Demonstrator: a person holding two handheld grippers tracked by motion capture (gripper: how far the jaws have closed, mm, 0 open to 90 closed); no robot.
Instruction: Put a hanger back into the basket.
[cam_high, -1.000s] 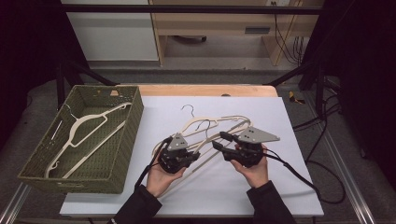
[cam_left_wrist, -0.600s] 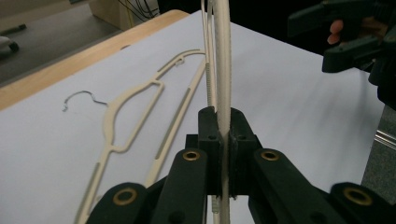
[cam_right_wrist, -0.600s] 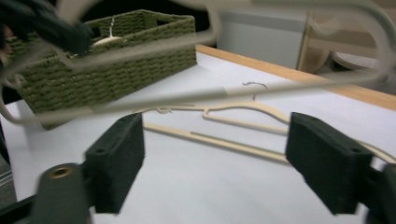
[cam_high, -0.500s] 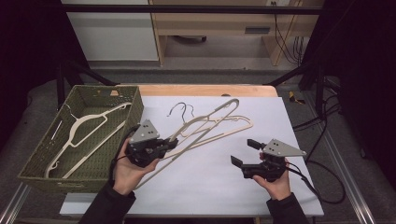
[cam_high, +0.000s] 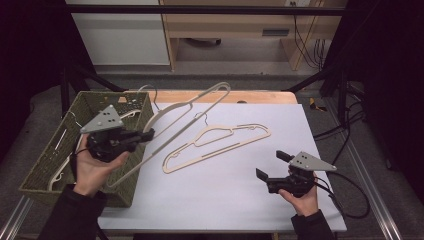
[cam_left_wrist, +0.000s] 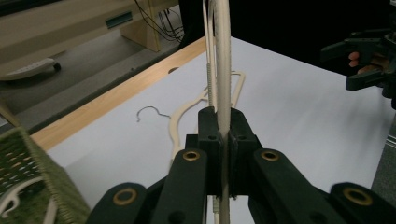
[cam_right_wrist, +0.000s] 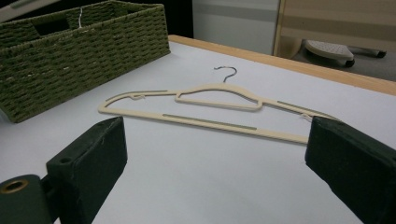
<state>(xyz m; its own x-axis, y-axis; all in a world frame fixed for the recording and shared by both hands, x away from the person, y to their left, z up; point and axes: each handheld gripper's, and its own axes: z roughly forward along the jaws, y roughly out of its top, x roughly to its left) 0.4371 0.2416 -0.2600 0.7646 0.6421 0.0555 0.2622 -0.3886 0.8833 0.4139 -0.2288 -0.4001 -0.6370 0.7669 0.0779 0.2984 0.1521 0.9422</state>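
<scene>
Lifted hanger (cam_high: 192, 107) now slants basket-ward (cam_high: 60, 150) — left tool (cam_high: 145, 134) clamped, hook far.

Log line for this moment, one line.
left gripper: shut on lifted hanger | right gripper: jaws just opened, nothing between | second hanger: flat on table | basket: holds hangers

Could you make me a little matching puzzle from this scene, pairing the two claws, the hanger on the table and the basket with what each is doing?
Things:
1. left claw
2. right claw
3. cream hanger on the table
4. green woven basket

States:
A. lies flat on the white surface, nothing touching it
B. open, nothing between its jaws
C. shut on a lifted hanger
D. stands at the table's left side, with hangers inside

Pairs: 1-C, 2-B, 3-A, 4-D
</scene>
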